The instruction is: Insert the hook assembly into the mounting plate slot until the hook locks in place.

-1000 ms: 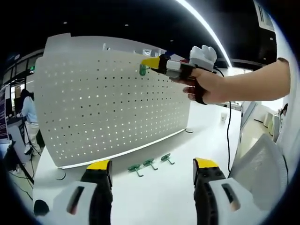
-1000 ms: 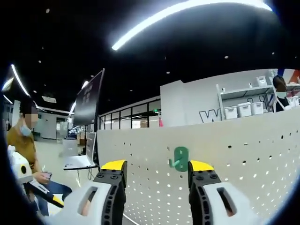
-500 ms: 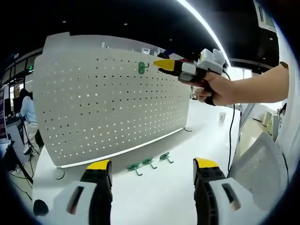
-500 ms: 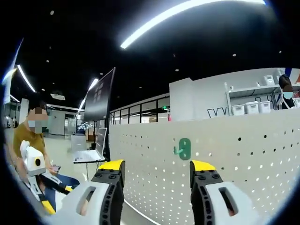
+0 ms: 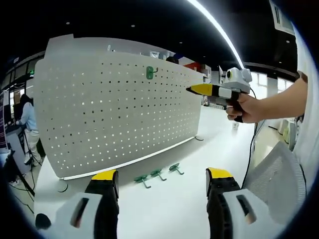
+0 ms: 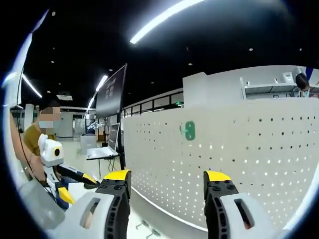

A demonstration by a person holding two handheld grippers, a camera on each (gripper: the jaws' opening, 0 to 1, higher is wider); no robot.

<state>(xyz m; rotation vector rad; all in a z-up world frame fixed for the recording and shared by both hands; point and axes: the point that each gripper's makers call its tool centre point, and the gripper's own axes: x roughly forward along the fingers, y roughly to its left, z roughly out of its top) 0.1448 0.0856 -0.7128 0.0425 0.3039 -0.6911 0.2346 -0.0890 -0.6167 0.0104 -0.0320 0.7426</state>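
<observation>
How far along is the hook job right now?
Done: one green hook sits in the pegboard, near its top edge. In hand: nothing; the right gripper is off the board with empty jaws, and the left gripper is open. Left: three spare hooks lie on the table at the board's foot.

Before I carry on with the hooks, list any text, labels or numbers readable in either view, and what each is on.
No text reads clearly in either view.
Dark hanging screen: pale marks on it, too small and blurred to read.
Small green sign beyond the glass partition: too small to read.
Pegboard, green hook mounted on it, and the spare hooks on the table: no lettering visible.
</observation>
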